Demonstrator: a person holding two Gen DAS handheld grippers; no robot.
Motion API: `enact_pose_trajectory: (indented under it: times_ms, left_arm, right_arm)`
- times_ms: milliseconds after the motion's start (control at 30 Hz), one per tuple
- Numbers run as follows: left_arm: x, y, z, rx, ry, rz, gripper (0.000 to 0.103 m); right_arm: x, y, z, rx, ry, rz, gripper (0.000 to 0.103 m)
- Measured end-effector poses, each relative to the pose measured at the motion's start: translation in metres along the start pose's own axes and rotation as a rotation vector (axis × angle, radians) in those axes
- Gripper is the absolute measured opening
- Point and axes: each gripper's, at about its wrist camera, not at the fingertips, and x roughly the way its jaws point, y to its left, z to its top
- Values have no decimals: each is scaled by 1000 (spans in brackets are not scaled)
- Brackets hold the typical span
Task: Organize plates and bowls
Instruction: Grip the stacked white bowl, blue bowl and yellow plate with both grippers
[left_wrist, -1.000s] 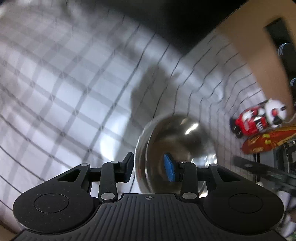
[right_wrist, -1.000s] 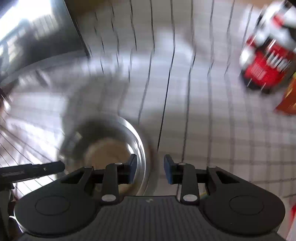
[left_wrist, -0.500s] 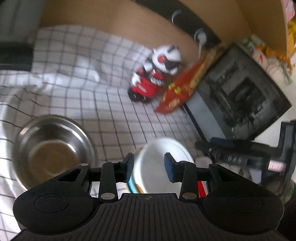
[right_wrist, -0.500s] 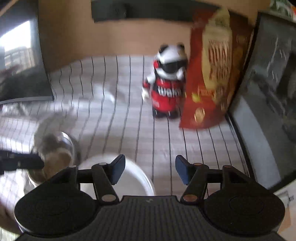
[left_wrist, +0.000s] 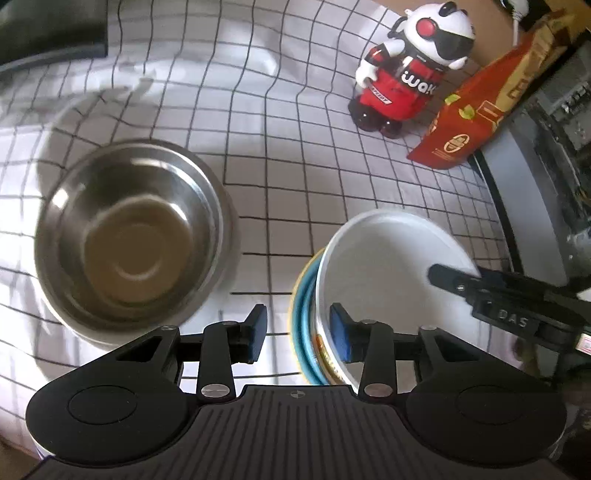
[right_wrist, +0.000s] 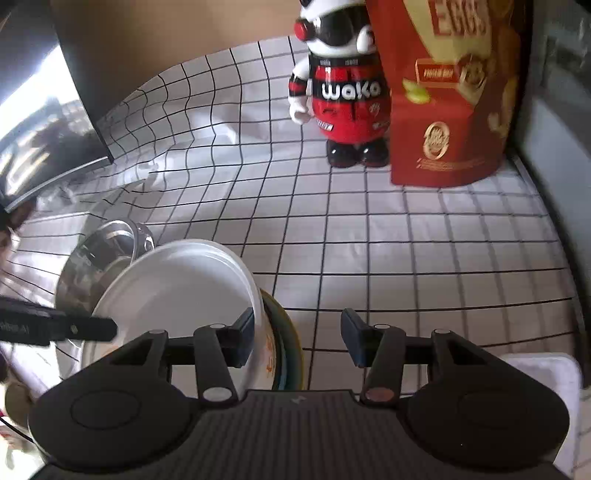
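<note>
The white bowl (left_wrist: 384, 266) sits in a plate (left_wrist: 301, 321), its rim between both grippers' fingers. The left gripper (left_wrist: 298, 334) is opening, the right gripper (right_wrist: 297, 341) closing; neither squeezes.

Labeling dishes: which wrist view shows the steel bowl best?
Left wrist: the steel bowl is whole, its inside and rim visible. The right wrist view shows only part of it, behind the white bowl.
</note>
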Motion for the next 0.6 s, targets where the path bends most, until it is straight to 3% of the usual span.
enact_pose_trajectory:
  times_ms: [167, 233, 367, 600]
  left_arm:
    - [10, 6, 0, -54, 17, -44, 46]
    - [11, 9, -2, -56, 16, -46, 41]
    - [20, 19, -9, -85, 23, -79, 44]
    - [29, 20, -15, -103, 10, -161, 43]
  right_arm:
    - [11, -11, 4, 45, 38, 60, 49]
    - [14, -16, 4, 84, 78, 97, 49]
    - [24, -20, -10, 181, 173, 205, 49]
    - [37, -5, -34, 228, 221, 187, 51]
